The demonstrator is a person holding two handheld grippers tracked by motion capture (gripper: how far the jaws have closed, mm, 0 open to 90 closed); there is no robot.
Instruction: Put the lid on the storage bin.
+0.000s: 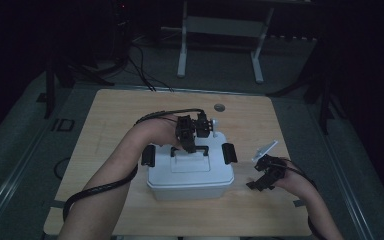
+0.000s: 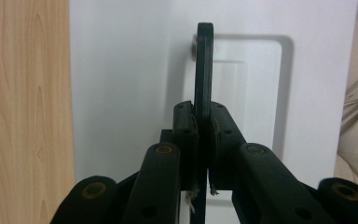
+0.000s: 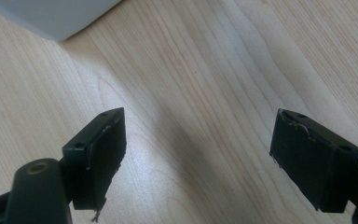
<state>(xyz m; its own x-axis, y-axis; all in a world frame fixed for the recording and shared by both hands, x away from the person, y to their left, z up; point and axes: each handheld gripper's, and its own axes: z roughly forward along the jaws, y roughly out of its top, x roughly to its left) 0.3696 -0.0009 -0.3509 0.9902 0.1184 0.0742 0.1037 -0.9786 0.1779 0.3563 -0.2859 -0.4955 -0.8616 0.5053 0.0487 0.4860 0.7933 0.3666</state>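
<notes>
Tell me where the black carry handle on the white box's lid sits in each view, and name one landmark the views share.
High view: handle at picture centre, on the lid, under the left gripper.
Left gripper view: upright, centre, clamped between the jaws.
Right gripper view: the handle is out of frame; the right gripper hangs open over bare wood.
Shared landmark: the white box.
</notes>
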